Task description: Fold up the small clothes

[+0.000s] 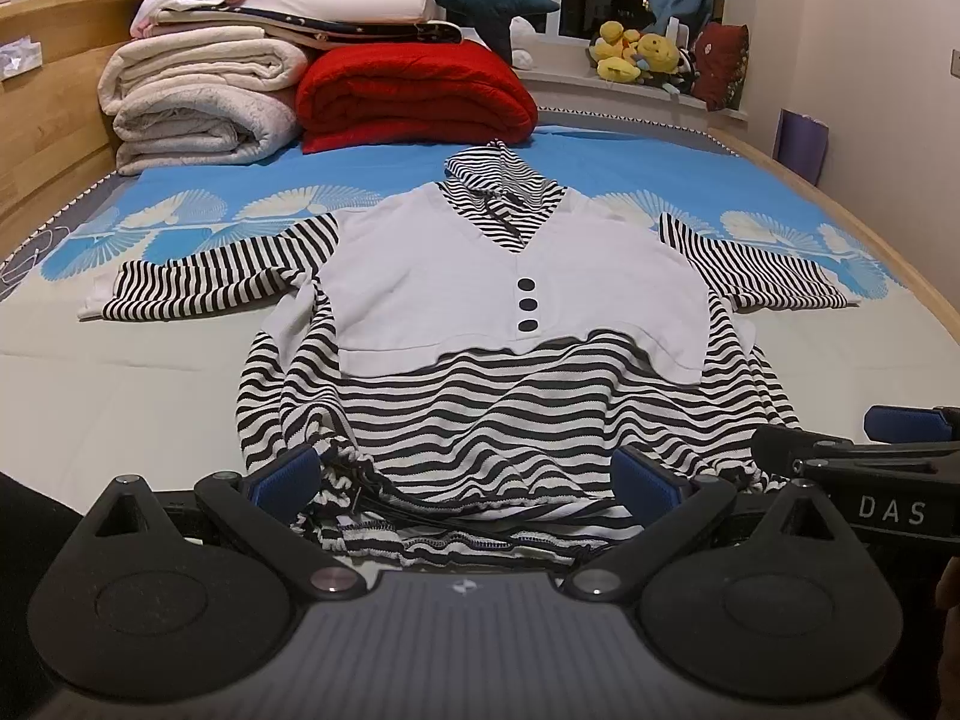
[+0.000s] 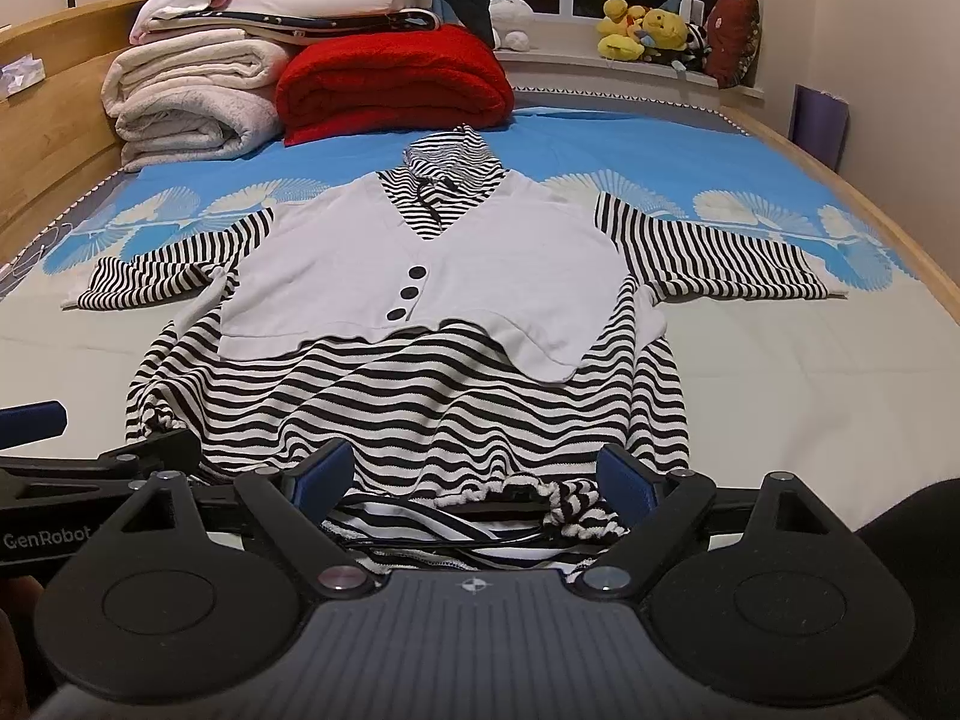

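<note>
A: What is lying nearest to the camera?

B: The gathered hem (image 1: 456, 516) of the striped hooded top (image 1: 480, 408). The left gripper (image 1: 468, 477) is standing over it with its blue pads spread wide, and the hem with its drawstring is lying between them. I cannot tell if the pads are touching the cloth.

A: And the right gripper (image 2: 474, 477)?

B: It is also holding its fingers wide apart, at the same hem, more to the right. A bunched striped part (image 2: 564, 504) is sitting between its pads. It is gripping nothing.

A: Where is the top lying?

B: It is lying flat on the bed (image 1: 120, 372), front up, sleeves stretched to both sides, hood pointing to the far end. A white vest panel (image 1: 432, 276) with three dark buttons (image 1: 527, 305) is covering the chest.

A: And behind it, from left to right?

B: Folded cream blankets (image 1: 198, 102), then a red blanket (image 1: 414, 90), then yellow plush toys (image 1: 636, 51) on the window sill.
</note>
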`<act>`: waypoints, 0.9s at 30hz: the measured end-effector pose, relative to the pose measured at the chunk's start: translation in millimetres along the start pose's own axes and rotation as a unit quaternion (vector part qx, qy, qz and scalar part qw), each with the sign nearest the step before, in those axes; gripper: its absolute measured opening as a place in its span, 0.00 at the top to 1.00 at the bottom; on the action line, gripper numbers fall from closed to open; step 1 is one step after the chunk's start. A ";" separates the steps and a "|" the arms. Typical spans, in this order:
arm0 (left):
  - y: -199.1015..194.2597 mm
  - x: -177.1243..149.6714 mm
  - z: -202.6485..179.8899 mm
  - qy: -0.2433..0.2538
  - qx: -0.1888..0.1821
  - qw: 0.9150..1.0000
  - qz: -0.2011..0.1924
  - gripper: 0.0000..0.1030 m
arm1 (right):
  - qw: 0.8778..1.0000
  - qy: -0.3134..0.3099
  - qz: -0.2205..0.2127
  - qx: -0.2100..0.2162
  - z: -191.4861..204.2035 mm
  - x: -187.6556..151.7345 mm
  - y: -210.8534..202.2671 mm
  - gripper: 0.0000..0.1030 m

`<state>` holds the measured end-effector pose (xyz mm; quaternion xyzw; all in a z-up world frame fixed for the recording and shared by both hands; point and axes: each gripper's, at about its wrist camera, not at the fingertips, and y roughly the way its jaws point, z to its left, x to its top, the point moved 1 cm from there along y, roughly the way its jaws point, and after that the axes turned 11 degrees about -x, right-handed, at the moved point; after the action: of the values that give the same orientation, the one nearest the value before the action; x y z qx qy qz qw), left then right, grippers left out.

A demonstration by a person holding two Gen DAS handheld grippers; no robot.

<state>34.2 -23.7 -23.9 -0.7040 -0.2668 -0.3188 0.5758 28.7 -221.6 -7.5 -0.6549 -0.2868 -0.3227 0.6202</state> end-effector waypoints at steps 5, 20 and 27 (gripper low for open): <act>0.3 -0.1 -0.1 0.000 0.000 1.000 0.000 0.00 | 1.000 -0.001 0.000 0.001 -0.1 0.2 0.2 0.15; -7.0 5.5 -2.0 0.001 -0.003 1.000 -0.010 0.00 | 1.000 0.005 -0.004 0.003 0.2 2.3 -1.8 0.16; -19.8 18.0 -4.2 0.003 0.009 1.000 -0.027 0.00 | 1.000 0.020 -0.015 0.008 2.8 7.2 -3.1 0.16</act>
<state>30.7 -23.9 2.9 -0.6906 -0.2865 -0.3339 0.5740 31.0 -218.8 0.0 -0.6392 -0.2865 -0.3429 0.6259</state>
